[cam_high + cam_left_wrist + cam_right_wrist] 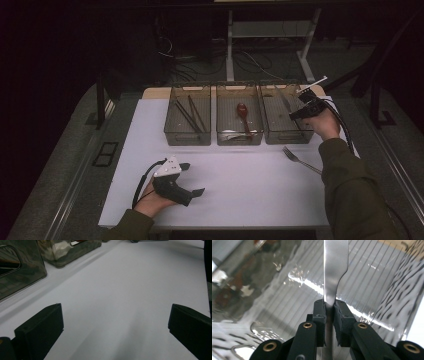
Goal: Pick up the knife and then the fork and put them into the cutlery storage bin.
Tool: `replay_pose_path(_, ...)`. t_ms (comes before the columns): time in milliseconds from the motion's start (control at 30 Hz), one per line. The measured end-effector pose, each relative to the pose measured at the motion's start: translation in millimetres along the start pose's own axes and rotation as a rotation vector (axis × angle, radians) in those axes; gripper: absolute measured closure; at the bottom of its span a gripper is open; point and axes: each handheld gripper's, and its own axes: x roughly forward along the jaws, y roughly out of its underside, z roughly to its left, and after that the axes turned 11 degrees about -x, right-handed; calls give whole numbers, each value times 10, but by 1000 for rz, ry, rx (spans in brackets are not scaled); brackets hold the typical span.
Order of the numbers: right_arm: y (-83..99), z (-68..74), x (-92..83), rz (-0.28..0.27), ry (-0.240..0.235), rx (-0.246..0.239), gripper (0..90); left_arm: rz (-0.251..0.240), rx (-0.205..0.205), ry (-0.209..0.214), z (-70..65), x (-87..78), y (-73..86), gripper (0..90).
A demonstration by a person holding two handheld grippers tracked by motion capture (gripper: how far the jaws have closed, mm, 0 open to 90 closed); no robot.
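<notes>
The work in hand is sorting cutlery into three clear bins at the far edge of the counter point(225, 185), and the step now under way is the drop of a knife into the bin at the 2 o'clock side.

The right tool point(300, 111) is hanging over the right bin point(280, 135), with its jaws nearly closed and pinching a flat steel knife point(334, 272) by the narrow neck. In the right gripper view the blade is running straight up toward 12 o'clock from between the pads, with the ribbed floor of the bin behind it. Whether the knife tip is already touching the bin floor I cannot tell.

The left tool point(192, 179) is sitting low at about 7 o'clock on the counter, its jaws spread wide with nothing between them; the left gripper view is looking across bare white surface toward the bins.

The left bin point(187, 135) is holding dark sticks, likely chopsticks point(189, 114), and the middle bin point(239, 136) is holding a red spoon point(243, 116). A fork point(300, 159) is lying on the counter at about 4 o'clock, just beside the person's right sleeve.

By my reading, the next move is calling for a little more lowering so the knife lies along the bin floor, then a gentle opening of the right jaws and a straight lift clear of the bin wall. The fork looks like the piece left to sort afterwards.
</notes>
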Motion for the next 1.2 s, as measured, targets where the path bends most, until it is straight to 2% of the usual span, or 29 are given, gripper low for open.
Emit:
replay_pose_path(133,0,6,60,18,0,-2,778,2,-1,2,0,0,2,0)
replay_pose_path(267,-13,7,49,-9,-25,18,676,8,4,3,-1,4,4,0)
replay_pose_path(400,-2,-8,-10,-56,-51,37,577,9,5,2,-3,3,4,0)
replay_pose_path(467,8,-9,-61,-82,-54,31,554,8,5,1,-2,1,5,0)
replay_pose_path(633,63,45,-290,-165,-66,23,501,7,0,-2,-1,-1,6,0)
replay_pose_path(800,178,155,-481,-221,-73,-14,435,8,-3,-4,-3,-5,5,0)
replay_pose_path(1000,366,316,-664,-277,-69,-59,423,10,-3,-6,-1,-8,6,0)
replay_pose_path(1100,472,403,-711,-267,-77,-86,422,8,-3,-6,-3,-10,7,0)
replay_pose_path(1200,575,492,-718,-229,-88,-119,422,7,-3,-7,-3,-7,8,0)
